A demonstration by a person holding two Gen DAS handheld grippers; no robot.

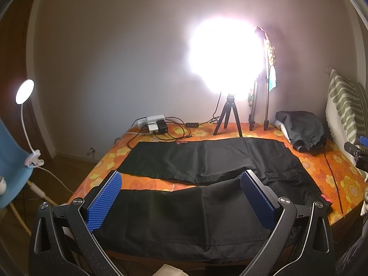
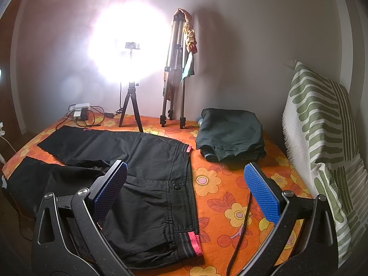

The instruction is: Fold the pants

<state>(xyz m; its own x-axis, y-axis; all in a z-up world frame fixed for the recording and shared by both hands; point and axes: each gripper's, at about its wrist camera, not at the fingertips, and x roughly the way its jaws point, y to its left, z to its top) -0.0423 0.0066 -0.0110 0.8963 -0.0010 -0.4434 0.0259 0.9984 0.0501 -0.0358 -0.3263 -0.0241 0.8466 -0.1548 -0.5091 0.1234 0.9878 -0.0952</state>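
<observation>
Bed [image 2: 230, 197]: the orange flowered cover was my work surface, broad and flat enough for the whole garment to lie spread.
Pants [image 2: 147, 168]: the black pair lay open across the bed, waistband toward my right, both legs running off to my left and parted in a V; I judged no fold had been made yet.
Pillow [image 2: 322, 142]: it stood propped against the wall on the right, out of the folding area.
Folded pile [image 2: 230, 135]: dark clothes sat stacked near the pillow, apart from the pants, likely a spot for finished pieces.
Ring light [image 2: 128, 46]: on its small tripod at the far edge, it faced me to light the bed.
Left claw [image 1: 181, 200]: I held it spread wide above the near leg, gripping nothing.
Right claw [image 2: 186, 197]: equally spread over the waistband, empty, ready to come down on the band.
</observation>
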